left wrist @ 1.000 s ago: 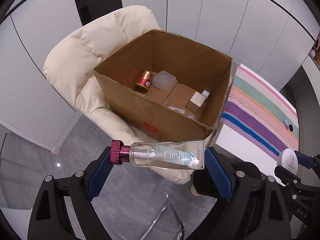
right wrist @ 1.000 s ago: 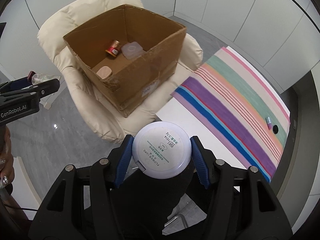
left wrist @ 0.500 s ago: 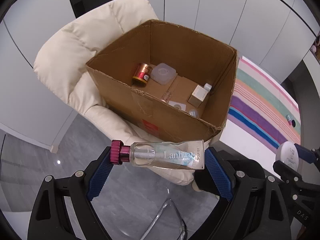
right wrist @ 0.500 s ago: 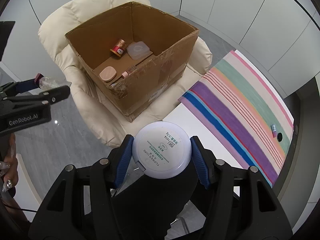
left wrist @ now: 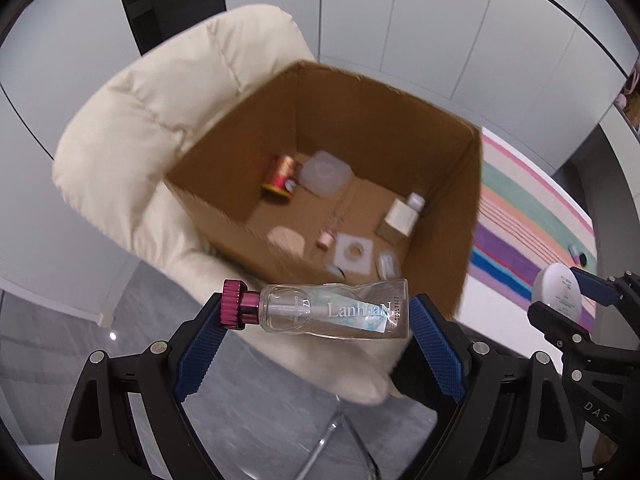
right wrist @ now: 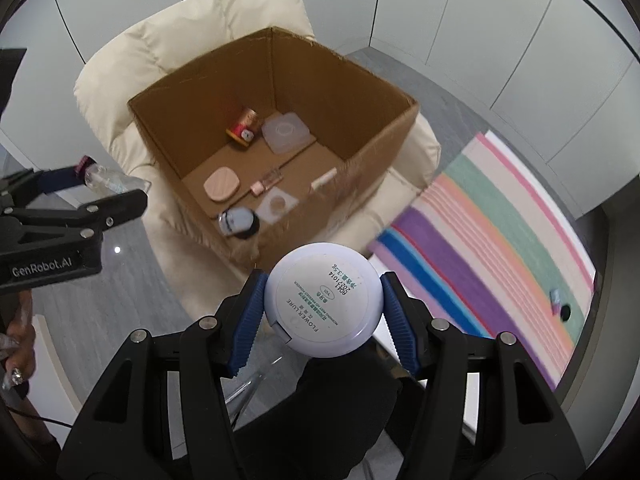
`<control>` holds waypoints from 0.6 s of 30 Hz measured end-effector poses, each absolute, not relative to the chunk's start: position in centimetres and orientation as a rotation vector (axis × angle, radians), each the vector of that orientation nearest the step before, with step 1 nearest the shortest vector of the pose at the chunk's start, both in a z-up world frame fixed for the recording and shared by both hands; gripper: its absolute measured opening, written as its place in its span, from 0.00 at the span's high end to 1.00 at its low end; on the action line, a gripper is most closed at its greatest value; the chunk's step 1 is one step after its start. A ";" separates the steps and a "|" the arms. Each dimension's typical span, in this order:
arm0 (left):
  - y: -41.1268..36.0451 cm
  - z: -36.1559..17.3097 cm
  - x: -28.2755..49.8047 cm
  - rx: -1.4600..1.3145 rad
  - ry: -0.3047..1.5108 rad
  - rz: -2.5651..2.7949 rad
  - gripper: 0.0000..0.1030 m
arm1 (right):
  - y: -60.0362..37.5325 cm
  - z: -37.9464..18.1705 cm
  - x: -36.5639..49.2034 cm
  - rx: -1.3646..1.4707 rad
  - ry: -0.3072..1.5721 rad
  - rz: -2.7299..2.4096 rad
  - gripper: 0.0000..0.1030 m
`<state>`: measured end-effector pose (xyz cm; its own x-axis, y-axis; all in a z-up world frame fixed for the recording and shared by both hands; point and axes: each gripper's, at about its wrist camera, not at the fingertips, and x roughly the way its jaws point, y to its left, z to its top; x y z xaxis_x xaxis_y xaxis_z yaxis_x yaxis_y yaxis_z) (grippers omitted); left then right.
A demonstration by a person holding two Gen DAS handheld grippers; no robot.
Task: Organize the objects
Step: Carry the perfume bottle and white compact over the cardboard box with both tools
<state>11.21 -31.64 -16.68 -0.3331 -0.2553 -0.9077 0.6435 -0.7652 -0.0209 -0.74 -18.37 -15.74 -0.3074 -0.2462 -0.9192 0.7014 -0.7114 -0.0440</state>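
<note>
The left gripper (left wrist: 316,318) pinches a clear bottle (left wrist: 334,314) with a magenta cap crosswise between its blue pads, low in the left wrist frame. The right gripper (right wrist: 322,300) clamps a round white powder compact (right wrist: 322,300), bottom centre of its frame. Above both sits an open cardboard box (right wrist: 360,168) on a cream armchair (right wrist: 132,68), holding small cosmetics. A striped cloth (right wrist: 500,240) lies at right.

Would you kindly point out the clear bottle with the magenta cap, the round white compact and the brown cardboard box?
clear bottle with magenta cap (left wrist: 332,314), left wrist view, printed body.
round white compact (right wrist: 322,300), right wrist view, labelled face.
brown cardboard box (right wrist: 340,92), right wrist view, far inner wall.
</note>
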 end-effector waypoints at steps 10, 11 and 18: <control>-35.6 -14.2 8.6 1.250 0.474 -2.132 0.13 | -22.4 -15.3 -4.9 1.301 0.533 -2.079 0.42; -35.9 -14.1 8.2 1.244 0.471 -2.132 0.13 | -22.8 -15.2 -5.4 1.296 0.524 -2.081 0.42; -37.8 -15.4 4.8 1.287 0.448 -2.119 0.12 | -25.8 -16.2 -8.5 1.292 0.530 -2.082 0.42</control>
<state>4.78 -37.77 -15.36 -0.3391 -0.3257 -0.8826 0.6549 -0.7552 0.0271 -8.48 -25.77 -16.16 -0.3263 -0.2955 -0.8979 0.6890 -0.7246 -0.0119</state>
